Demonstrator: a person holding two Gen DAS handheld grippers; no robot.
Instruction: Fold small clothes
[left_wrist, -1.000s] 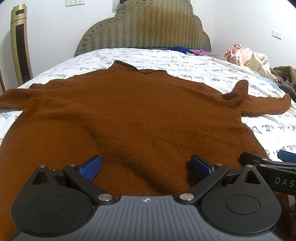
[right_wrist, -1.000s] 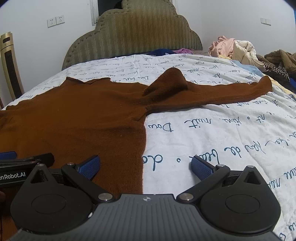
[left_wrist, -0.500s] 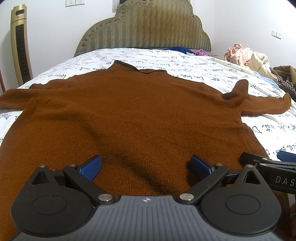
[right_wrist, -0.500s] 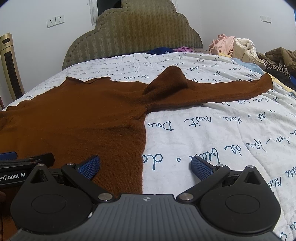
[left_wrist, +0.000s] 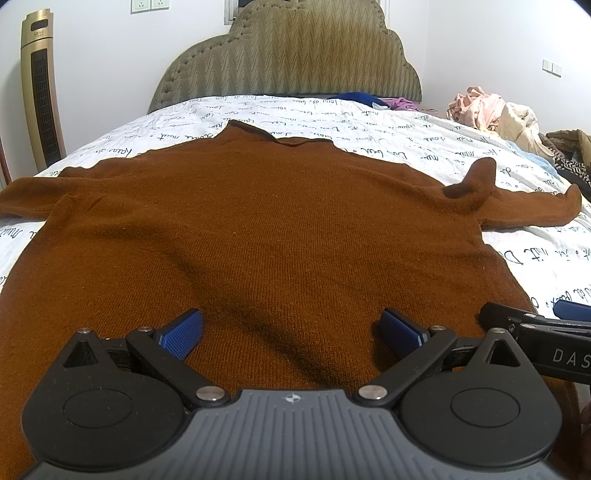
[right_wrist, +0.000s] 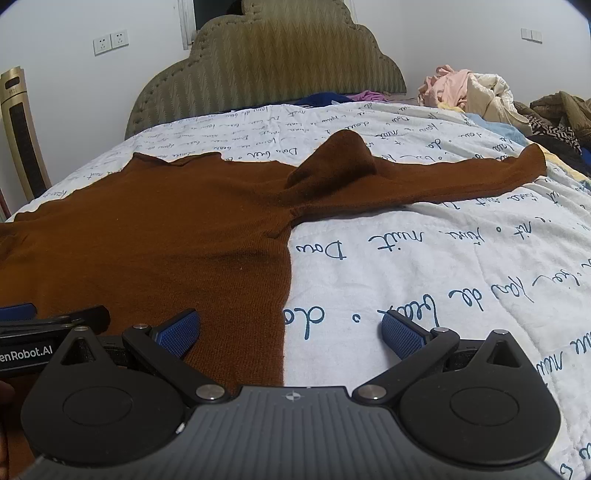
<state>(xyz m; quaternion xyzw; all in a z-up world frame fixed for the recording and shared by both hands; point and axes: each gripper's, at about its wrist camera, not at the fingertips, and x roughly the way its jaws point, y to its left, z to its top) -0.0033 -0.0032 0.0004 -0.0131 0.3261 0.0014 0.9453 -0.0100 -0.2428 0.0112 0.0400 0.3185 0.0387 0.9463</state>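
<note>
So the brown sweater (left_wrist: 280, 229) is laid out flat on the bed (left_wrist: 424, 136), neck hole up at 12 o'clock toward the headboard (left_wrist: 288, 55), sleeves out to 9 and 3. The sleeve (right_wrist: 424, 181) on the 3 o'clock side has a bump of fabric (right_wrist: 343, 155) standing up near the shoulder, the rest of it lies flat out to the cuff.

Left gripper (left_wrist: 291, 332) sits low over the sweater's bottom part, jaws spread wide, blue pads (left_wrist: 183, 332) on both sides with nothing between them but knit underneath. Can't tell if the pads actually touch the fabric.

Right gripper (right_wrist: 290, 332) is just beside it at 3 o'clock, also wide open and holding nothing. It straddles the sweater's side edge: one pad over the brown knit, the other over the white quilt (right_wrist: 424, 277) with the blue handwriting print.

Each camera catches the other gripper's tip poking in from the side, so they're close together.

Background stuff: pile of clothes (left_wrist: 491, 110) at around 2 o'clock past the bed, a gold tower fan (left_wrist: 40, 96) at 10 o'clock, some blue and purple clothes (left_wrist: 373, 99) up by the headboard
</note>
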